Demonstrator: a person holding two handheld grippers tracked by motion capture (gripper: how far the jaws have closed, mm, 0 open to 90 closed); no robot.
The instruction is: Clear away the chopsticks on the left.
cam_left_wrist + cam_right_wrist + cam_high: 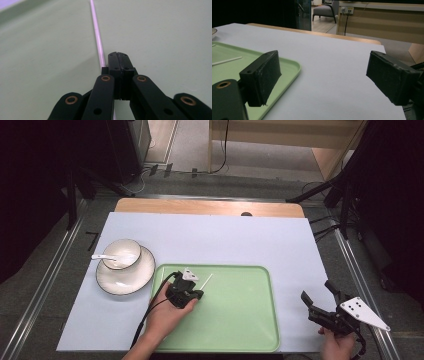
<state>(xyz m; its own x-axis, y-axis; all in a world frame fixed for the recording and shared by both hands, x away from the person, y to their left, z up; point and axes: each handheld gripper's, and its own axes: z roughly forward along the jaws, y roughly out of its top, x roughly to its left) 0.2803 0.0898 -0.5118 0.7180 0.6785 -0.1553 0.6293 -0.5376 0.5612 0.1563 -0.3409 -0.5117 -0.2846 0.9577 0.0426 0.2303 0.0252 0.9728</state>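
Current state: my left gripper (192, 292) rests low on the flat pale-green plastic tray (240, 330), jaws pressed fully together. In the left gripper view, the thin white plastic stick (98, 37) runs along the tray floor, passes just left of the closed tips and continues under the linkage. The jaws meet with no visible gap, and the stick lies beside them, not between them. I judge that the left gripper has hold of nothing, although contact at the very tip cannot be confirmed.

My right gripper (320, 306) hangs above the white table cover (280, 240), just off the tray's right edge, well apart from the stick. Its 2 pads (262, 76) stand wide apart with nothing between them.

The round white ceramic bowl (122, 251) sits on the round white saucer (112, 282) just left of the tray, with a white ceramic spoon (103, 256) resting in the bowl.

Progress, as judged:
1. Approach to the stick: done.
2. Grasp of the stick: not yet achieved; the stick lies flat on the tray near its far left.
3. Lift and transfer: not started. The destination cannot be determined.
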